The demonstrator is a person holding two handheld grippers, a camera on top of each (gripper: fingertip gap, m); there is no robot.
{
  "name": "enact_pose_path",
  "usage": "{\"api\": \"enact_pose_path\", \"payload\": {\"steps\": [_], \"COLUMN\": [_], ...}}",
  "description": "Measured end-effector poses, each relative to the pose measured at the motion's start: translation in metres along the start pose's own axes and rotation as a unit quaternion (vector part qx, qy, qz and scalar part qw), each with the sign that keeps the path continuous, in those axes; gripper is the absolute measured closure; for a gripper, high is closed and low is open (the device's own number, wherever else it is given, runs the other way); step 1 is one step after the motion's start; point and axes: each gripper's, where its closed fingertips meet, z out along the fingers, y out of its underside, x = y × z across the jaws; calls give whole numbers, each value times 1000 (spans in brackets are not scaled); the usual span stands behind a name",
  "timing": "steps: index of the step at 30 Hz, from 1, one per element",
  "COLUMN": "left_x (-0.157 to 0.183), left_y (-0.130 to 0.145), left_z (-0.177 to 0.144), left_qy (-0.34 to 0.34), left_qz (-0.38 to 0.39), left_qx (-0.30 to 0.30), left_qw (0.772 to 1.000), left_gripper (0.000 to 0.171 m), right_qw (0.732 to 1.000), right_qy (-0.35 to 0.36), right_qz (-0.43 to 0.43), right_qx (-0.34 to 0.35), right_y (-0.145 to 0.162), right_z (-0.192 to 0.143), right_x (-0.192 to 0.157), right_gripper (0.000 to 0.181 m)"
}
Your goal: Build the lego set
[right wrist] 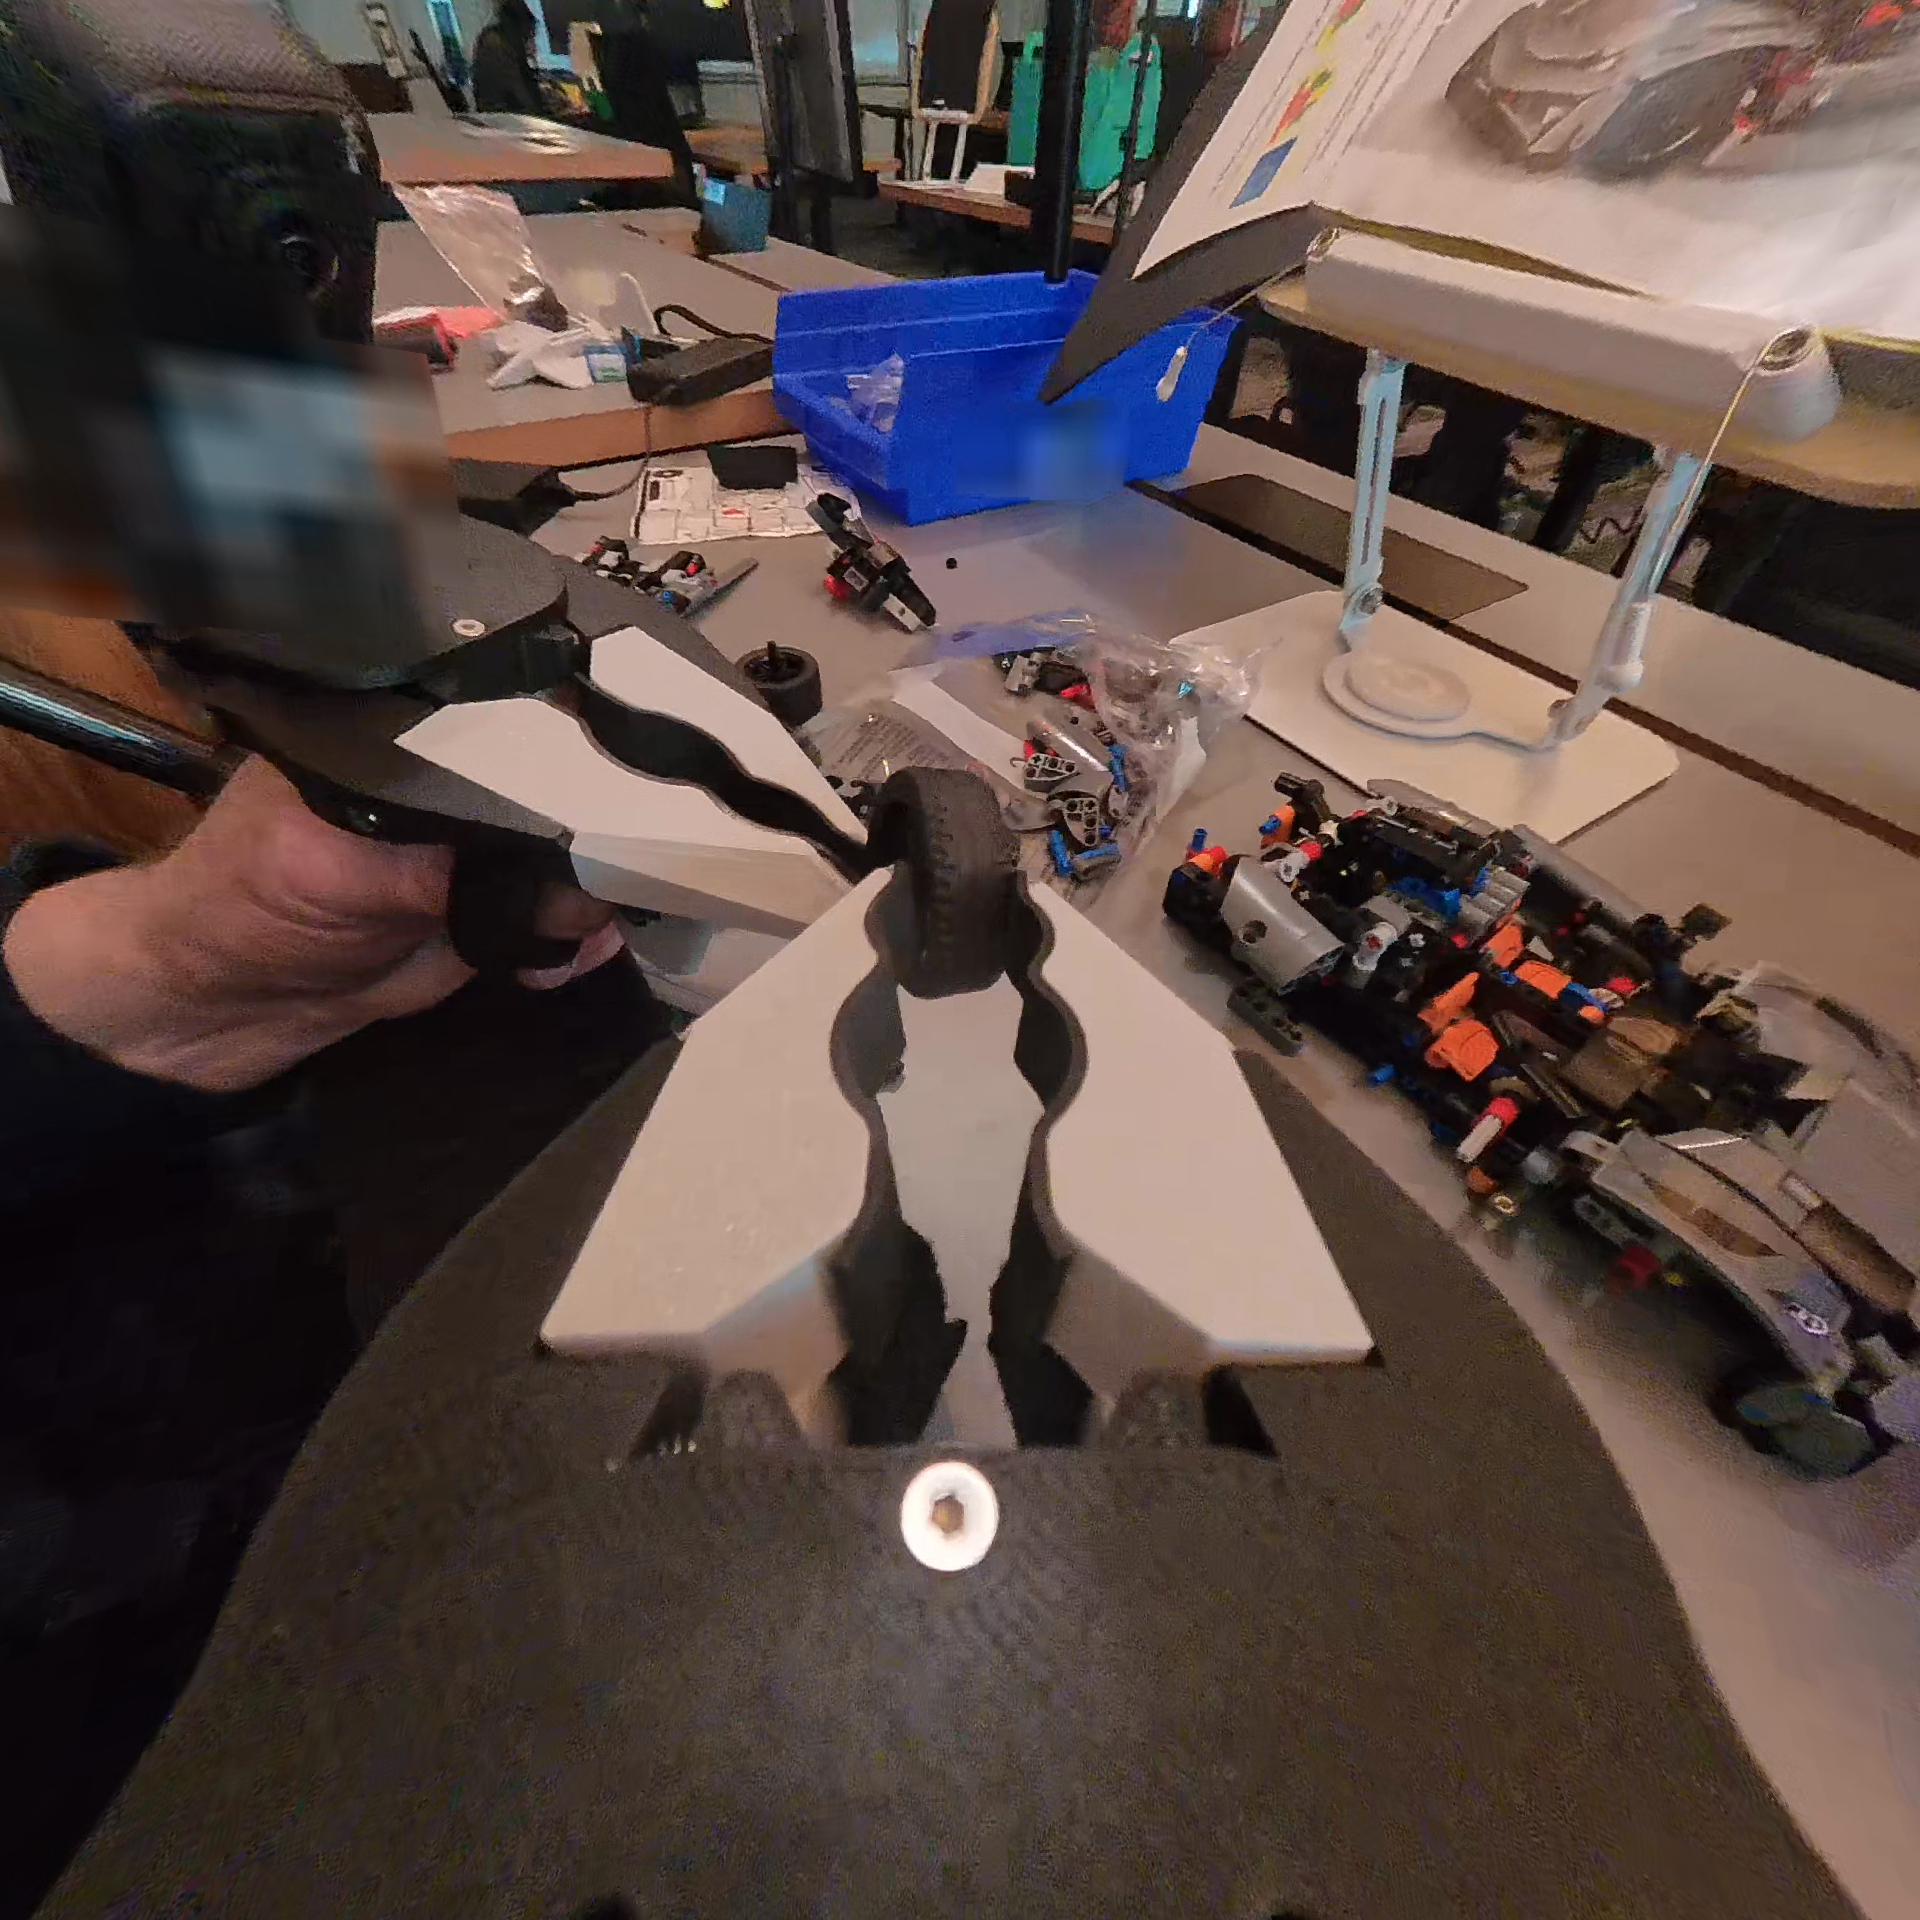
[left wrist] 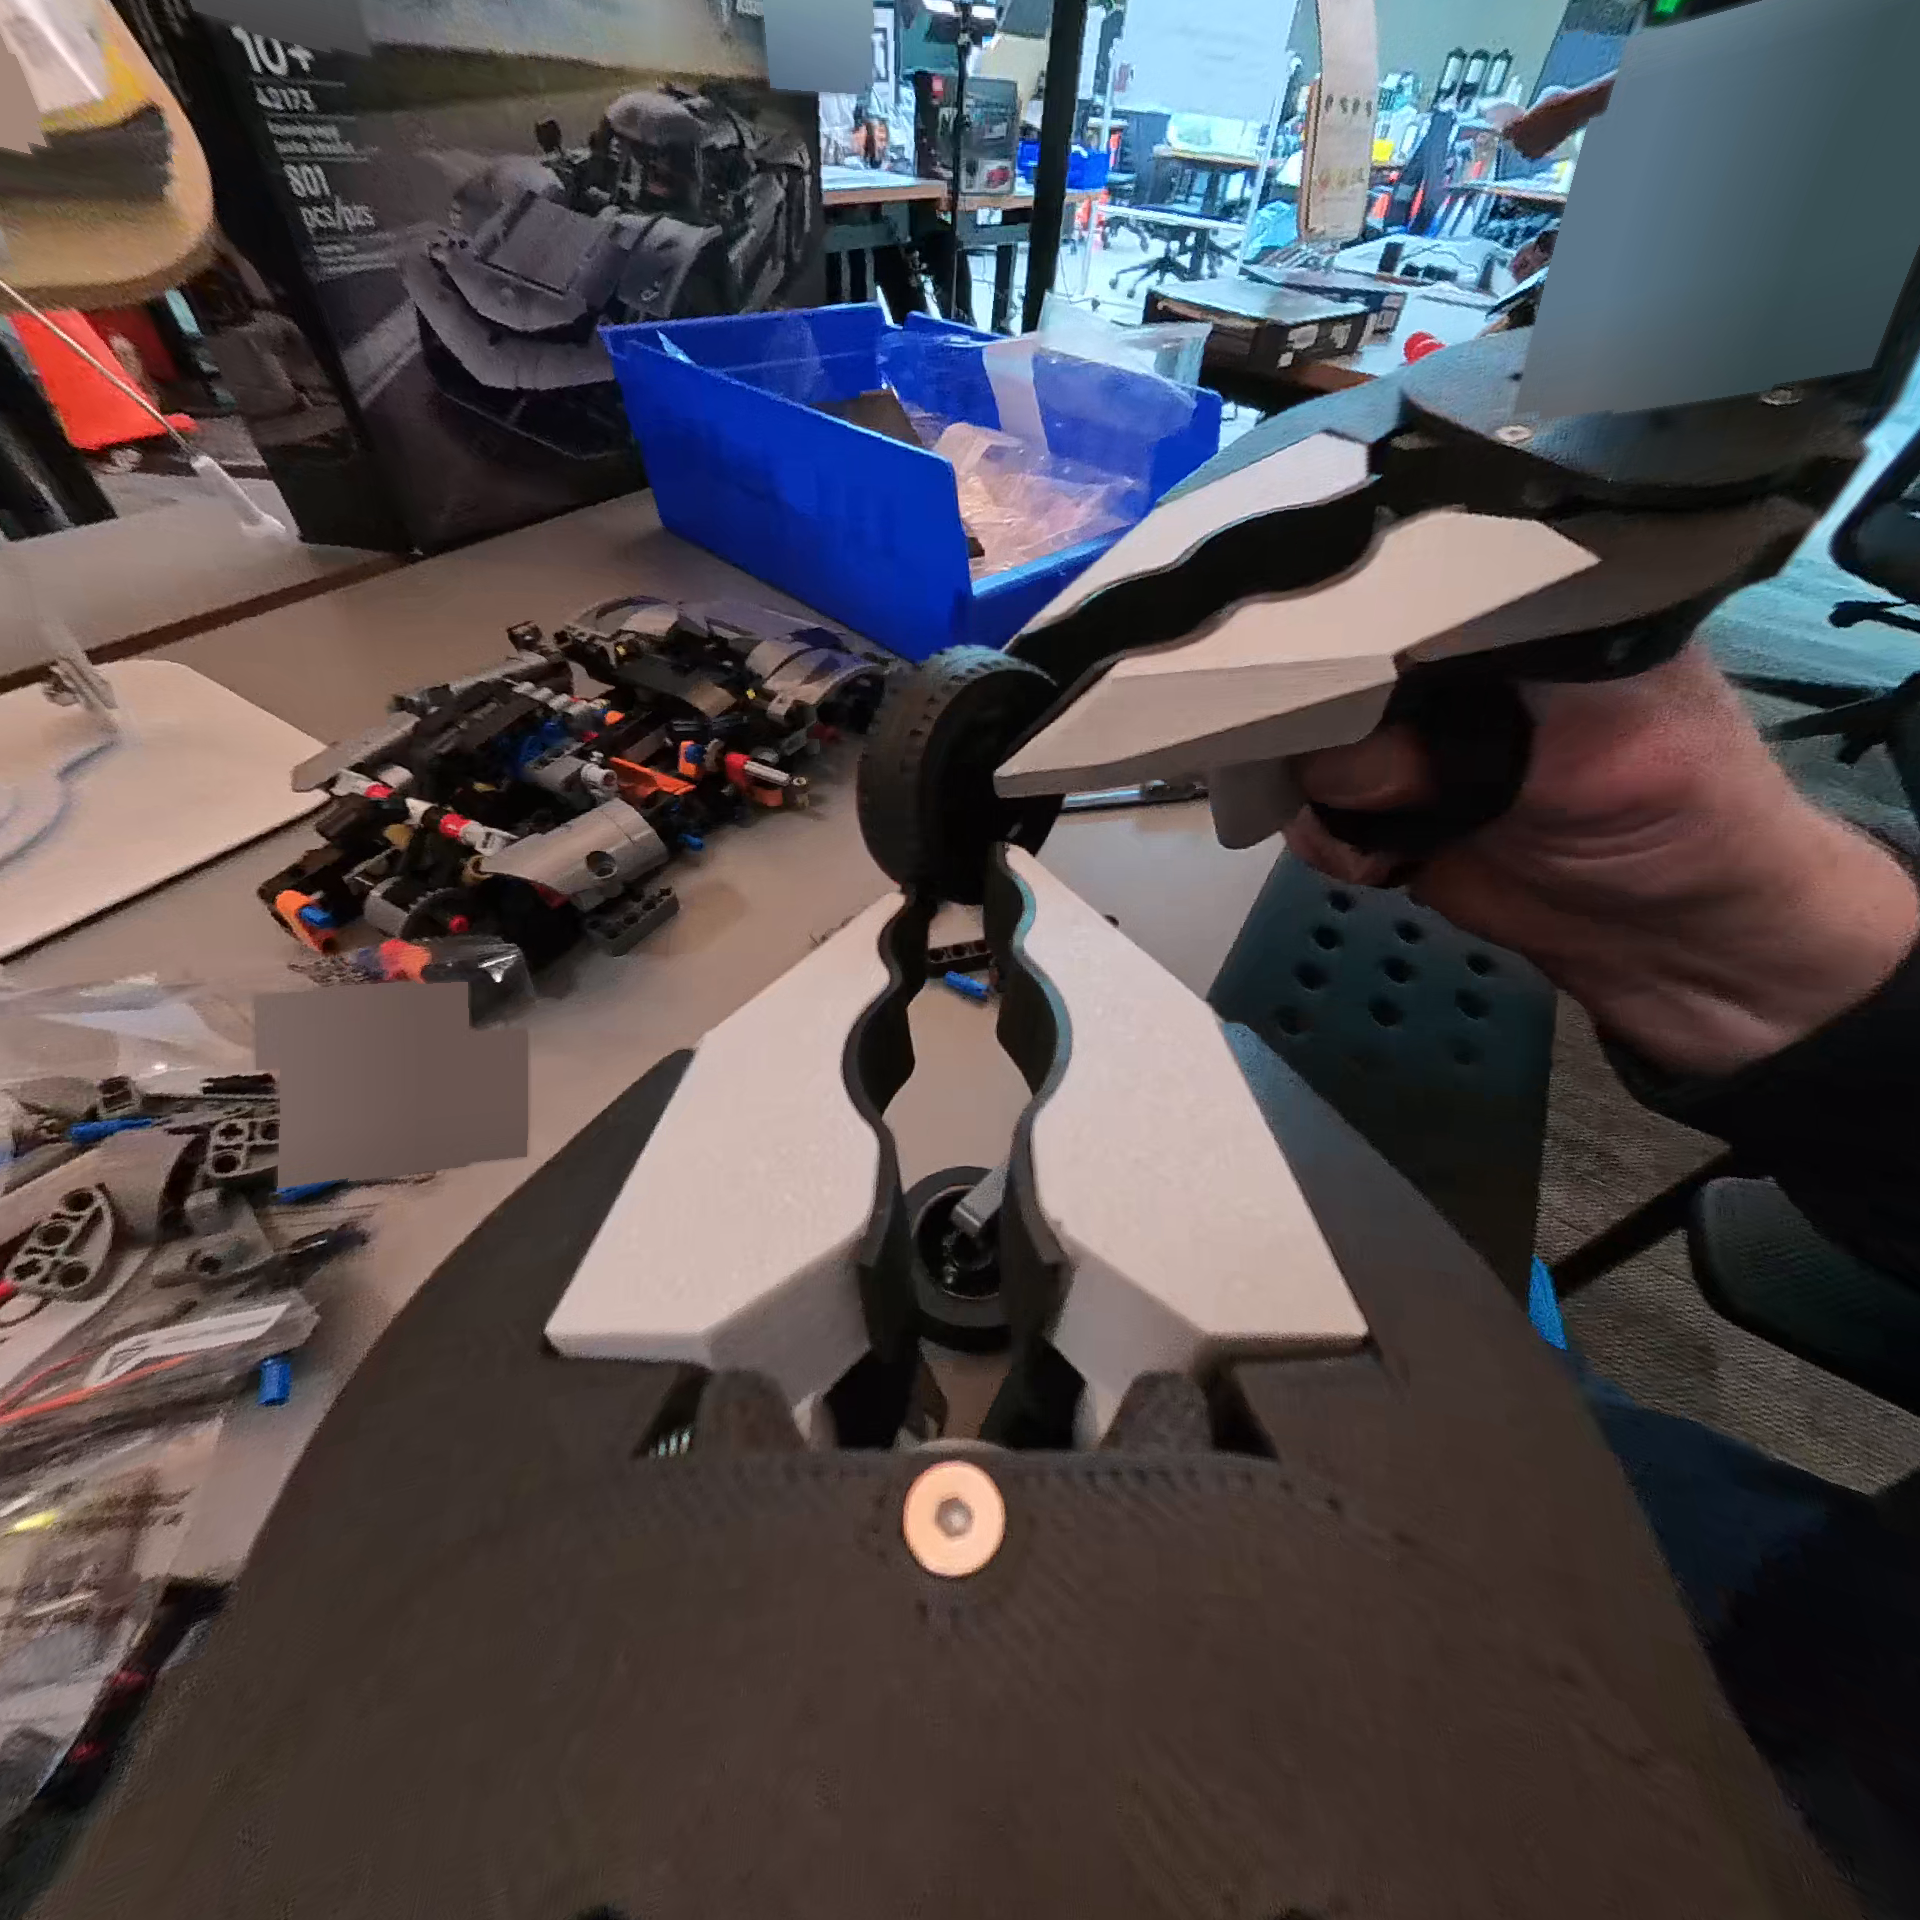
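1. Broadly, I see the grey table (right wrist: 1091,582) carrying the half-built lego car (left wrist: 540,758), which lies well apart from my tools, with the blue bin (left wrist: 831,468) behind it.
2. My right gripper (right wrist: 951,935) is narrowed onto the black tyre (right wrist: 951,883), pinching its tread between the tips.
3. My left gripper (left wrist: 951,883) meets the same tyre from the other side, its tips closed on the lower edge; whether it truly bears load I cannot tell.
4. A second small wheel (left wrist: 961,1257) sits on the table below my left fingers (left wrist: 790,1101).
5. I judge this to be a handover or a seating of the tyre: I should keep both tools square to the tread, squeeze evenly, and release one side only once the other grips firmly.
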Motion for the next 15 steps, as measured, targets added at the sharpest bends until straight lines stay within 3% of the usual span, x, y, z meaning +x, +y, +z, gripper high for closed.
{"api": "enact_pose_path", "payload": {"steps": [2,4,6,9,10,12,15], "left_x": [28,24,9,0,2,-1,7], "left_y": [-11,-7,2,-14,-12,-1,10], "left_z": [2,9,5,-8,-7,-3,1], "left_qy": [36,-30,-3,-11,-10,-23,14], "left_qz": [43,114,50,53,70,125,167], "left_qx": [25,4,-13,33,25,-18,-68], "left_qw": [998,993,999,998,997,992,984], "left_gripper": [171,171,171,171,170,148,142], "right_qw": [995,999,1000,999,998,994,987], "right_qy": [66,26,10,-38,-51,-96,-126], "right_qz": [-49,-4,6,10,9,-10,-57], "right_qx": [-61,-38,-12,-26,-34,-41,-82], "right_y": [21,24,17,23,25,24,32], "right_z": [10,8,-1,0,-1,-6,-8], "right_x": [14,11,7,0,-2,-13,-19], "right_gripper": [169,170,169,169,169,169,169]}}
